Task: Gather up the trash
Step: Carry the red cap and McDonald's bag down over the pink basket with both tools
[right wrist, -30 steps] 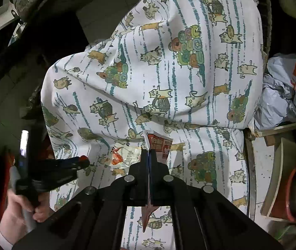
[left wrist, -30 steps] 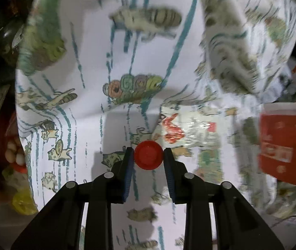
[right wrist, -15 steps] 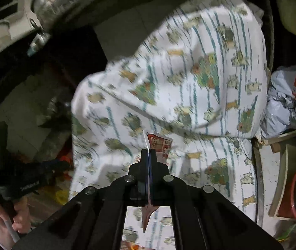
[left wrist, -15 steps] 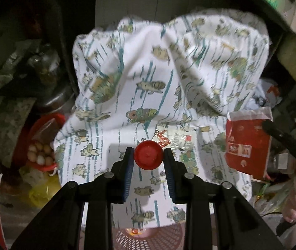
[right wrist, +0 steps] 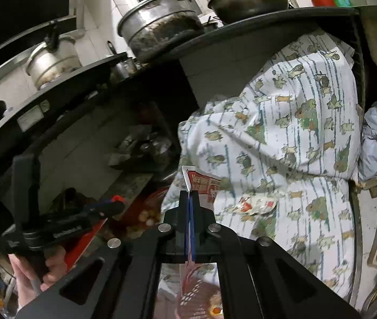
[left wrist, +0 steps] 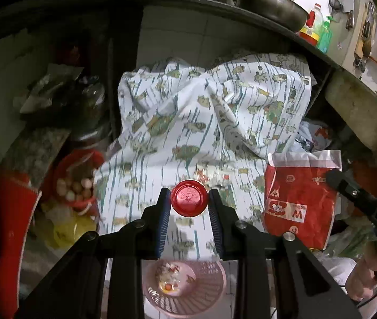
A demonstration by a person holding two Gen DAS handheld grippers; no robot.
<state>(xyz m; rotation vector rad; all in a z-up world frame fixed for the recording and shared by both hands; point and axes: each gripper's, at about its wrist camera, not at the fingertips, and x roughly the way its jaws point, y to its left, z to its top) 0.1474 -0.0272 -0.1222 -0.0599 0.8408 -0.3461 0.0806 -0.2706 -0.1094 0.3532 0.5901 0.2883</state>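
1. Left gripper (left wrist: 189, 202): clamped on a red bottle cap (left wrist: 189, 198), blue pads pressing its rim from left and right, round face turned toward the camera, so no long axis to speak of.
2. Right gripper (right wrist: 189, 204): clenched tight on a red-and-white snack wrapper (right wrist: 201, 184), held edge-on between the pads; long axis running up and down through the jaws, top edge poking up and right, lower end hanging below.
3. From the left wrist view: same wrapper (left wrist: 298, 196) as a flat red sheet with a white top edge, right of the cap, hanging upright.
4. Pink plastic basket (left wrist: 185, 287) low and near, directly beneath the cap, scraps inside.
5. Behind both, farther off: cat-print cloth (left wrist: 215, 122) draped under a dark shelf (left wrist: 241, 8).
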